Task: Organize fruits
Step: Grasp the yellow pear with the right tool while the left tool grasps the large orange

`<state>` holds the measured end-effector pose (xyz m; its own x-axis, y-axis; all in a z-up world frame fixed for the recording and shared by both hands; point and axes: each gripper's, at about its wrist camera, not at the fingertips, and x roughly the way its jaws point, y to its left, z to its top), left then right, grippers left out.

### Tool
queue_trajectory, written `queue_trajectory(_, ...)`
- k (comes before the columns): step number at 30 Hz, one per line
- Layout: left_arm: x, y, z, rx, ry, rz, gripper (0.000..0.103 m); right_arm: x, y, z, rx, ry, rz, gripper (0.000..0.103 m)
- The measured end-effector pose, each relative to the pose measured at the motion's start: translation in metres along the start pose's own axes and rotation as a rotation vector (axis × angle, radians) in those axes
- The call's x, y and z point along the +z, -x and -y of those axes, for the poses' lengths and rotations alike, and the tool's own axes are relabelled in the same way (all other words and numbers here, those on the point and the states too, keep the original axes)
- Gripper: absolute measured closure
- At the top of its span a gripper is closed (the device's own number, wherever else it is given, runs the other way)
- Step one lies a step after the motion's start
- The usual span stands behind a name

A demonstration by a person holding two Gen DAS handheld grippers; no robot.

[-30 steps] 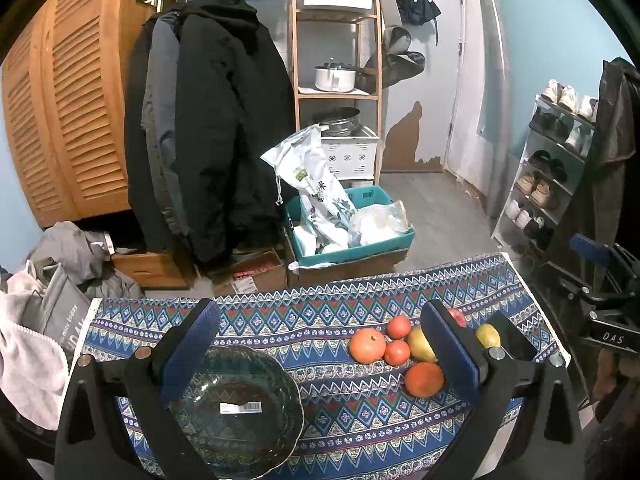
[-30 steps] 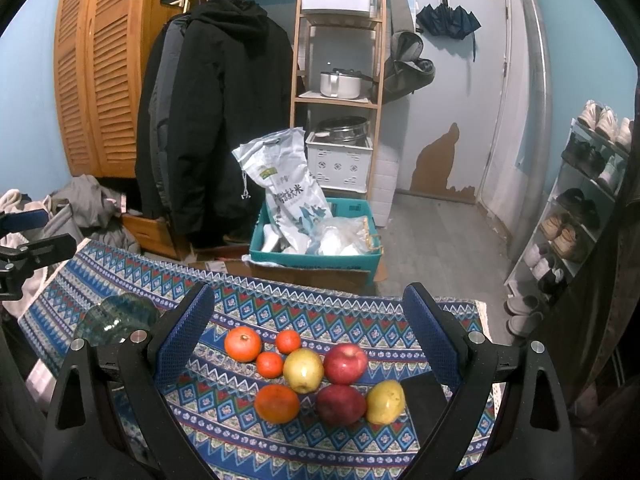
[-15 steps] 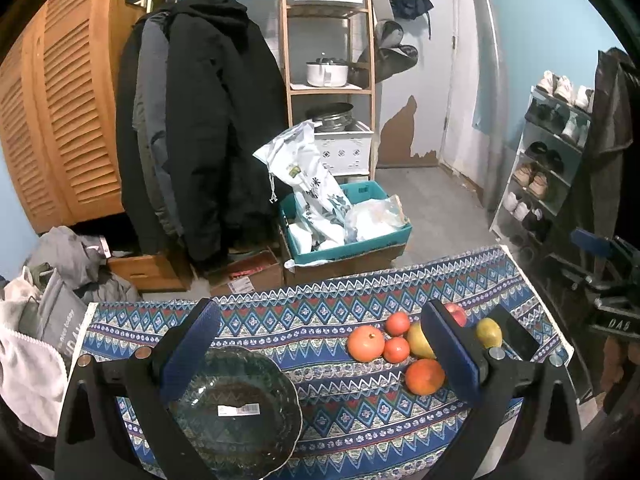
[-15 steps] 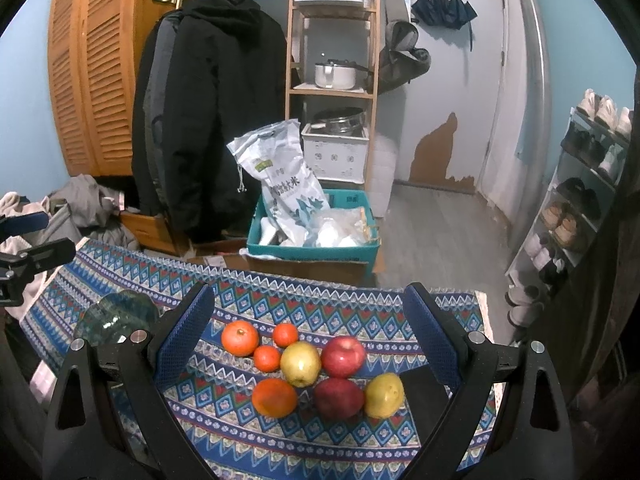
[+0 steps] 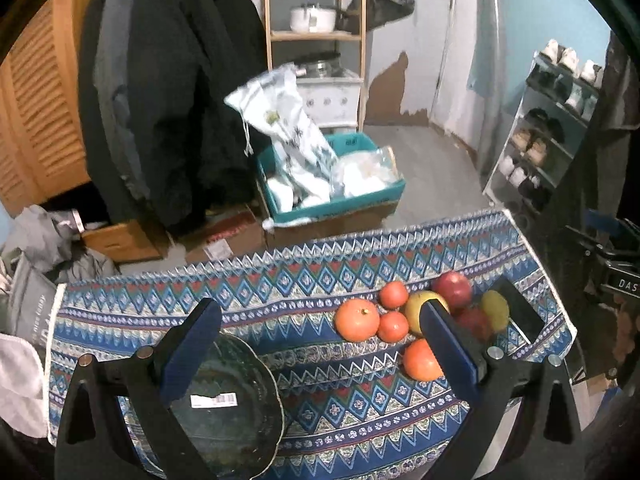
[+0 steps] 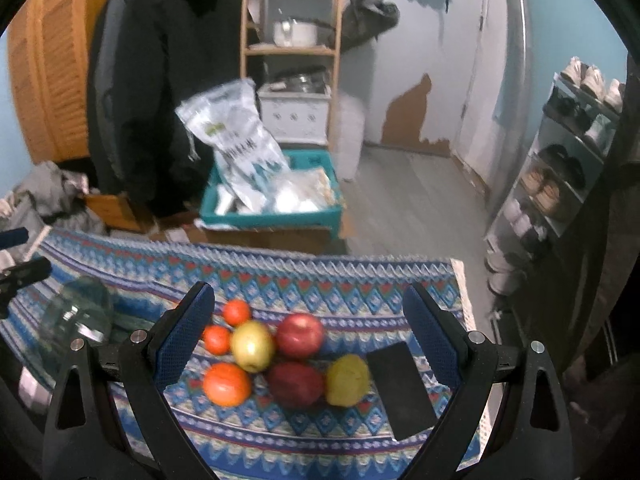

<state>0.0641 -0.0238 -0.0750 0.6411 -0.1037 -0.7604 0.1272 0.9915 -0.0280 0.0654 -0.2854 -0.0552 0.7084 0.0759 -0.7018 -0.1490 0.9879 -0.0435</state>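
A cluster of fruit lies on the patterned tablecloth [image 6: 320, 280]: oranges [image 6: 226, 384] and small tangerines [image 6: 237, 312], a yellow apple [image 6: 253, 345], two red apples [image 6: 299, 334], and a yellow-green pear [image 6: 347, 380]. My right gripper [image 6: 308, 320] hovers open above the cluster, fingers either side of it. In the left wrist view a dark glass bowl [image 5: 228, 408] sits at the lower left, partly behind the left finger. My left gripper [image 5: 320, 336] is open over the cloth [image 5: 304, 280], between bowl and fruit [image 5: 357, 319].
A black phone [image 6: 400, 390] lies right of the pear near the table's right edge. Beyond the table are a teal crate with bags [image 6: 272, 200], hanging coats [image 6: 160, 80], a wooden shelf [image 6: 292, 40] and a shoe rack [image 6: 568, 160].
Both grippers have dropped lower and moved forward toward the table, so the fruit and bowl look larger. Both stay open.
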Motion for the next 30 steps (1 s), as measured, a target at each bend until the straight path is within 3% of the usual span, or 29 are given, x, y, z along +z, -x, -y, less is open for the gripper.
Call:
queue_trajectory(5, -0.007, -0.042, 0.007, 0.001, -0.02, -0.092, 0.008, -0.011, -0.04, 0.025, -0.026, -0.042, -0.108, 0.01)
queue_trajectory(13, -0.012, -0.095, 0.015, 0.015, -0.02, -0.177, 0.008, -0.038, -0.098, 0.052, -0.023, -0.116, -0.28, 0.01)
queue_trajectory(18, -0.017, -0.128, 0.014, -0.019, 0.021, -0.243, 0.008, -0.059, -0.132, 0.06, -0.021, -0.13, -0.378, 0.01)
queue_trajectory(30, -0.03, -0.184, 0.016, -0.017, 0.057, -0.347, 0.008, -0.09, -0.184, 0.074, -0.03, -0.199, -0.515, 0.01)
